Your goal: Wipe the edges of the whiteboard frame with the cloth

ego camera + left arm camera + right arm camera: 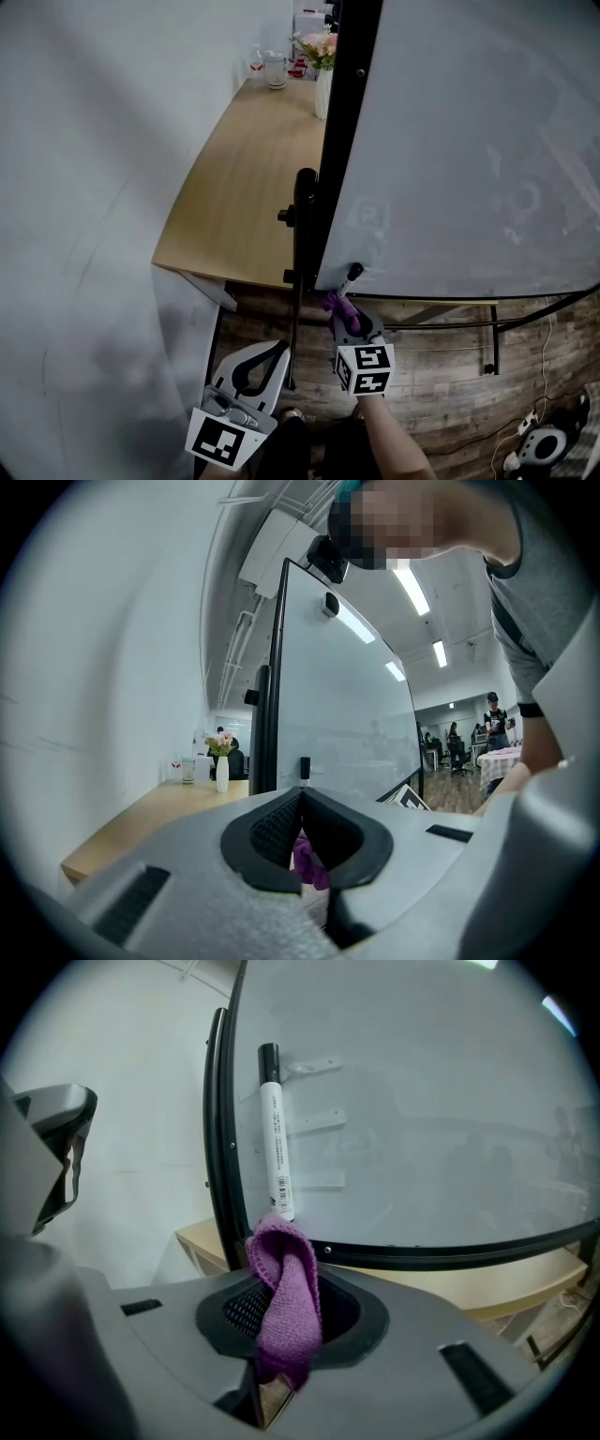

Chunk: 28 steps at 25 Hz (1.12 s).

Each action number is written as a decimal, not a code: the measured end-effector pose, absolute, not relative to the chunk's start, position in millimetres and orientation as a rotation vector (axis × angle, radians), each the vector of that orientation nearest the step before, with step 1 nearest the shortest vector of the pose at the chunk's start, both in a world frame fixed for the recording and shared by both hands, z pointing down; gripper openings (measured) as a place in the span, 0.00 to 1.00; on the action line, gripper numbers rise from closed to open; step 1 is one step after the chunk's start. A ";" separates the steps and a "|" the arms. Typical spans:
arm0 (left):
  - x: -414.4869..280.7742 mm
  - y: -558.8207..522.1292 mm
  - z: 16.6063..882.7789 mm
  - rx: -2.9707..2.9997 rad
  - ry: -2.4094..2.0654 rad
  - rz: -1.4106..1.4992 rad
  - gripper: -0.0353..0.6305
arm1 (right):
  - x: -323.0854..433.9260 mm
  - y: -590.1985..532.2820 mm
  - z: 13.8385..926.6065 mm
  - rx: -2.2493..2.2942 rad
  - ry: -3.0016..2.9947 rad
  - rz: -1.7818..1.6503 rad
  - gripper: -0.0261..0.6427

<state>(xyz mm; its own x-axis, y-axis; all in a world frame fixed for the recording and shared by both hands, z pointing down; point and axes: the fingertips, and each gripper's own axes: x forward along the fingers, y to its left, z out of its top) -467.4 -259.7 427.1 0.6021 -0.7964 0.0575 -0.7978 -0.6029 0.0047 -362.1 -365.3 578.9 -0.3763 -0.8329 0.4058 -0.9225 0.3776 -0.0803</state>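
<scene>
While the right tongs [287, 1290] pinch a folded purple cloth [285, 1309] just below the lower corner of the black whiteboard frame [217, 1147], the left tongs [300, 795] hang beside them, tips together. A purple scrap in their gap is probably that same cloth beyond. A marker [275, 1138] clings to the board above the cloth, and a wooden bench [248, 178] stands past the frame.
</scene>
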 end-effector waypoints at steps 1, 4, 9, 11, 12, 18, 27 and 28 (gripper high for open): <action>-466.5 -259.2 427.2 2.786 -1.388 0.080 0.08 | -360.6 -365.3 578.9 1.544 -2.343 0.425 0.16; -462.2 -257.6 427.1 2.788 -1.390 0.089 0.08 | -354.4 -365.1 579.9 1.545 -2.336 0.421 0.16; -453.8 -256.7 425.3 2.780 -1.395 0.088 0.08 | -336.5 -364.6 579.0 1.580 -2.329 0.461 0.16; -449.9 -256.7 424.5 2.783 -1.397 0.085 0.08 | -331.1 -364.4 577.7 1.583 -2.330 0.461 0.16; -447.4 -256.5 424.5 2.784 -1.397 0.085 0.08 | -328.4 -364.5 576.8 1.585 -2.328 0.457 0.16; -427.3 -254.2 425.0 2.798 -1.380 0.095 0.08 | -304.6 -364.8 574.5 1.620 -2.303 0.461 0.16; -396.1 -253.8 426.5 2.796 -1.359 0.101 0.08 | -266.5 -363.2 574.9 1.647 -2.276 0.454 0.16; -392.4 -254.0 426.6 2.795 -1.358 0.097 0.08 | -262.0 -362.9 575.2 1.650 -2.274 0.456 0.16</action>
<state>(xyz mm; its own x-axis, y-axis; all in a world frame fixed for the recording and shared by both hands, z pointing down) -392.4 -254.0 426.6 0.6165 -0.7842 0.0707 -0.7862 -0.6179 0.0024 -262.0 -362.9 575.2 -0.2989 -0.8596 0.4143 -0.9529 0.2919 -0.0819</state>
